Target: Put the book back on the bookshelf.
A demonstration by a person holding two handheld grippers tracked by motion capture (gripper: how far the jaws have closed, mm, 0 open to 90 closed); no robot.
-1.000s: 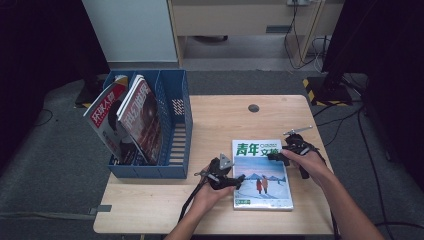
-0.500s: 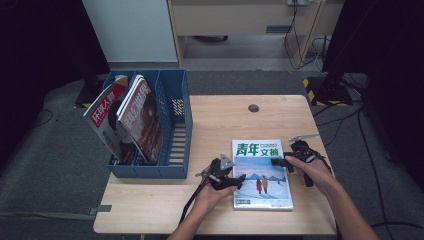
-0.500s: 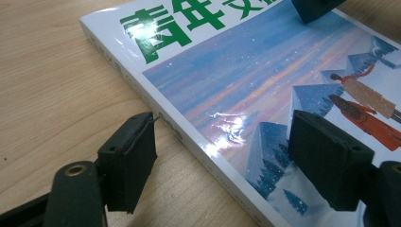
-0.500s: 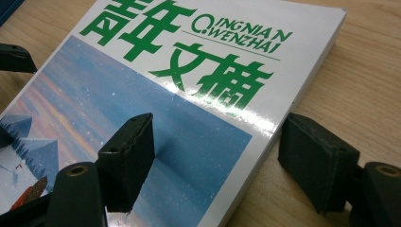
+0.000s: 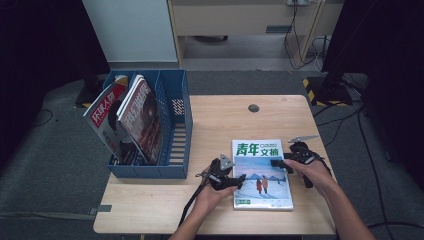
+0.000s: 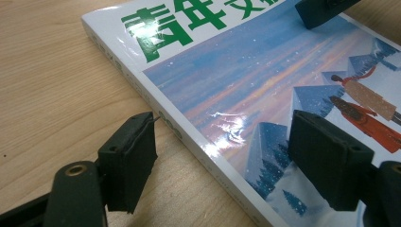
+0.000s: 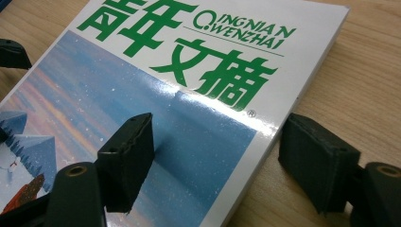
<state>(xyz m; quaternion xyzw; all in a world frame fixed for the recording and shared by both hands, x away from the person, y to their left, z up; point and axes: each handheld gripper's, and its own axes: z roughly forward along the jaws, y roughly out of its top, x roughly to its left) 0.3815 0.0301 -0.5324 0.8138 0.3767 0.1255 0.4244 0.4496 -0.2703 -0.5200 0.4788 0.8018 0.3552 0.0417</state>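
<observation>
A magazine [image 5: 261, 175] with green Chinese title characters and a blue winter scene lies flat on the wooden table [image 5: 220, 125]. My left gripper [image 5: 240, 181] is at its left edge, open. In the left gripper view the jaws [image 6: 222, 170] straddle the spine edge of the magazine [image 6: 246, 75], one over the table and one over the cover. My right gripper [image 5: 277, 164] is at the right edge, also open. Its jaws [image 7: 217, 161] straddle the right edge of the magazine [image 7: 142, 94]. Neither gripper holds anything.
A blue file rack [image 5: 175, 130] stands at the table's left, holding two upright magazines [image 5: 130, 120]. A round grey cable hole [image 5: 253, 108] sits at the table's far middle. Bare wood lies between the rack and the flat magazine.
My right gripper has come slightly nearer and down onto the magazine's right edge. The left gripper has hardly moved.
</observation>
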